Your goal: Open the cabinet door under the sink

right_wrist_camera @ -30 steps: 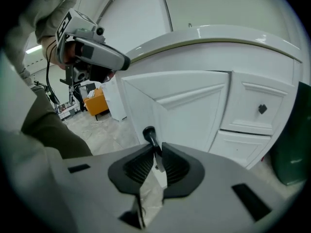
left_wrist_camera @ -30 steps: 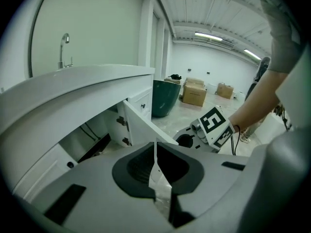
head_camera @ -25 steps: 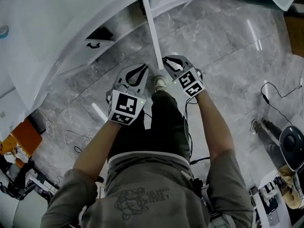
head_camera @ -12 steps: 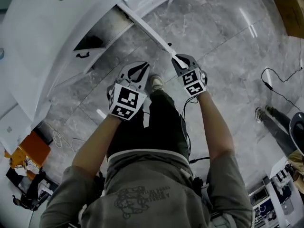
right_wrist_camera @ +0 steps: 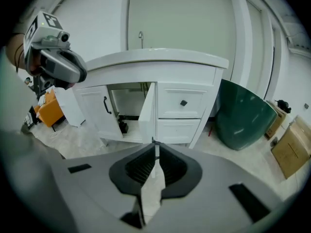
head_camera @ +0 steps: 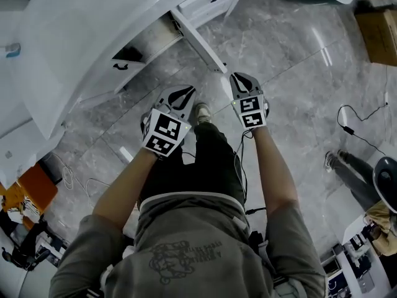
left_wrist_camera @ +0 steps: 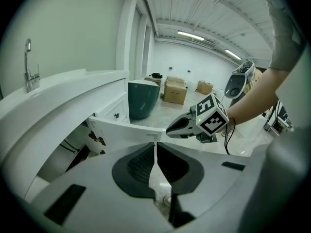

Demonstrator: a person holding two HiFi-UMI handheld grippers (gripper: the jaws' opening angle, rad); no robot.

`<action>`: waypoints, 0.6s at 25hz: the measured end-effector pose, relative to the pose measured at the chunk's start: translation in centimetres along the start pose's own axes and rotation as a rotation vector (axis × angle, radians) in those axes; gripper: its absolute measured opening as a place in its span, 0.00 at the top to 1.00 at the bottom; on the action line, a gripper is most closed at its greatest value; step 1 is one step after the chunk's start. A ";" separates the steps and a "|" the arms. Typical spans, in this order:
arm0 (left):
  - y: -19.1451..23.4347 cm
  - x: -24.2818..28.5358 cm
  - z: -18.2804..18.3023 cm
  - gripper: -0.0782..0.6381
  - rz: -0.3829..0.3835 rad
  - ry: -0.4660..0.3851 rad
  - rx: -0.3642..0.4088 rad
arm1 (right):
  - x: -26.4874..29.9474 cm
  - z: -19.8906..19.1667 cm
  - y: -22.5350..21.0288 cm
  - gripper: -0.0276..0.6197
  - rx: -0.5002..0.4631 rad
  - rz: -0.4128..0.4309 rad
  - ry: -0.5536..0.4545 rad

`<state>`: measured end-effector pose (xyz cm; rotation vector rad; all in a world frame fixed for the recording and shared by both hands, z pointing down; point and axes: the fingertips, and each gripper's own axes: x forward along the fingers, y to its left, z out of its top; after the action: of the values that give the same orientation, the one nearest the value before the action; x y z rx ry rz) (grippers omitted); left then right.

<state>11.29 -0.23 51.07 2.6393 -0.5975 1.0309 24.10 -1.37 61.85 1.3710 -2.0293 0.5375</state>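
Observation:
The white sink cabinet [head_camera: 80,36] stands at the upper left of the head view. Its right-hand door [head_camera: 198,39] is swung out, and the dark inside [right_wrist_camera: 127,103] shows in the right gripper view beside the door's edge [right_wrist_camera: 147,113]. My right gripper [head_camera: 237,76] is shut with nothing in it, a little off the door's free end. My left gripper [head_camera: 185,92] hangs beside it to the left, shut and empty. In the left gripper view the door [left_wrist_camera: 124,130] stands ahead and the right gripper [left_wrist_camera: 169,128] hovers past it.
The left door [right_wrist_camera: 95,113] with a black handle looks closed. Two drawers [right_wrist_camera: 182,102] sit right of the opening. A green tub [right_wrist_camera: 245,115] and a cardboard box [right_wrist_camera: 291,149] stand to the right. Cables [head_camera: 353,126] and another person's legs [head_camera: 347,166] are on the marble floor.
The door has swung further out from the cabinet. My right gripper, at the door's free edge earlier, now sits just off it. The left gripper has hardly moved.

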 end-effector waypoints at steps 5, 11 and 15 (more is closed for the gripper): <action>0.2 -3.1 2.0 0.85 0.022 -0.029 -0.002 | -3.6 4.3 -0.6 0.89 -0.011 -0.028 -0.038; 1.1 -7.2 4.8 0.85 0.076 -0.079 0.006 | -7.8 10.0 0.3 0.90 -0.019 -0.018 -0.083; 2.1 -11.0 6.3 0.85 0.126 -0.110 0.001 | -10.4 15.0 2.4 0.90 -0.024 0.020 -0.132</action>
<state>6.70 -1.29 39.11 2.7023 -0.7968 0.9238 20.60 -3.00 43.89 1.4060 -2.1496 0.4394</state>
